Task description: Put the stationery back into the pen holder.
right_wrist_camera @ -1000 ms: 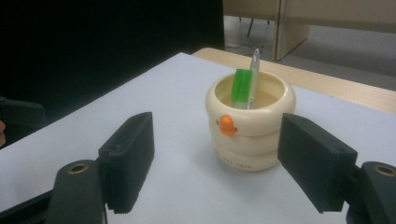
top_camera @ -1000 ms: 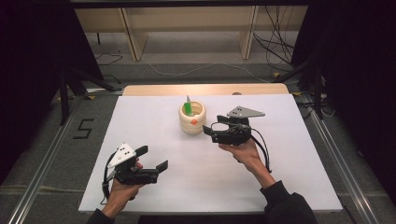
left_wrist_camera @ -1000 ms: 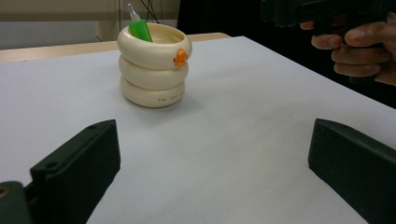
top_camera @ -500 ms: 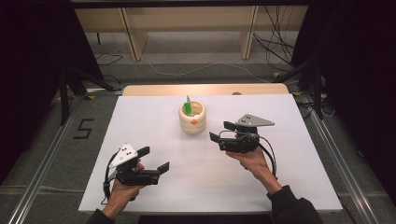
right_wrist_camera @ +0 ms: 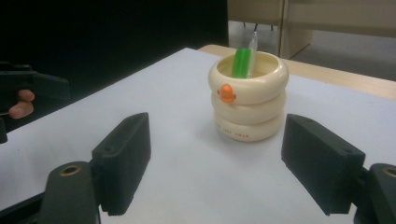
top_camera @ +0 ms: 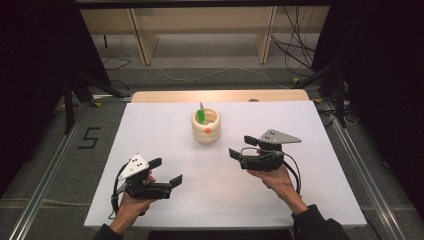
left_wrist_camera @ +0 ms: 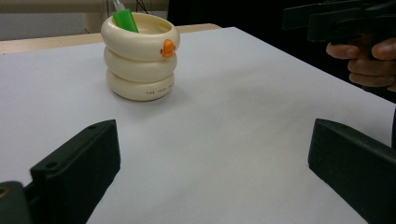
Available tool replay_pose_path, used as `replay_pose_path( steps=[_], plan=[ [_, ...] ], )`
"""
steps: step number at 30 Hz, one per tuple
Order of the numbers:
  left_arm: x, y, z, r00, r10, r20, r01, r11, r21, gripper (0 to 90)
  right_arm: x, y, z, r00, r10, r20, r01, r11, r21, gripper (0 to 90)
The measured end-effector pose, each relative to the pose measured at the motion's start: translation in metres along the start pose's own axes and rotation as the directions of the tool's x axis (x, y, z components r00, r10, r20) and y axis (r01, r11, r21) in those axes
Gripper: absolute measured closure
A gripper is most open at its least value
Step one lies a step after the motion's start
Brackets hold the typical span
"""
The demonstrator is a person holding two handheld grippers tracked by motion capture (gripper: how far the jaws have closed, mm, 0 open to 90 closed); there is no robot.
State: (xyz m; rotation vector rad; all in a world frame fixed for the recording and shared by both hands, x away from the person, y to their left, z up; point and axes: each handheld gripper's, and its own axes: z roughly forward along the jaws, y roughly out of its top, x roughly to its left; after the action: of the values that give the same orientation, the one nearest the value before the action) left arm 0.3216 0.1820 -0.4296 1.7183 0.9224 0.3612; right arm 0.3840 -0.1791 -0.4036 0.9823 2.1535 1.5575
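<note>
Fingers (right_wrist_camera: 123,161) of the right gripper (top_camera: 246,148) spread wide, empty, aimed at a cream ringed cup (top_camera: 206,125) mid-bench holding a green pen (top_camera: 201,115). Left gripper (top_camera: 165,171) open too, farther off. Likely approach stage; next, advance and close around the cup.

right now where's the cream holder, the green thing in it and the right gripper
cream holder (right_wrist_camera: 248,112), right gripper view, on its middle ring
green thing (right_wrist_camera: 242,63), right gripper view, on the part standing above the rim
right gripper (top_camera: 239,151), high view, midway between its open fingers
</note>
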Motion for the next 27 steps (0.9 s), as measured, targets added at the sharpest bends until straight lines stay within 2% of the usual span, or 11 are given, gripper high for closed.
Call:
replay_pose_path(
  steps=[27],
  plan=[
    [-0.001,0.000,0.001,0.9999,0.007,0.014,-0.007,0.9999,0.008,1.8,-0.003,-0.024,-0.026,0.9993,-0.027,0.026,0.026,1.000,0.008,24.1]
  ],
)
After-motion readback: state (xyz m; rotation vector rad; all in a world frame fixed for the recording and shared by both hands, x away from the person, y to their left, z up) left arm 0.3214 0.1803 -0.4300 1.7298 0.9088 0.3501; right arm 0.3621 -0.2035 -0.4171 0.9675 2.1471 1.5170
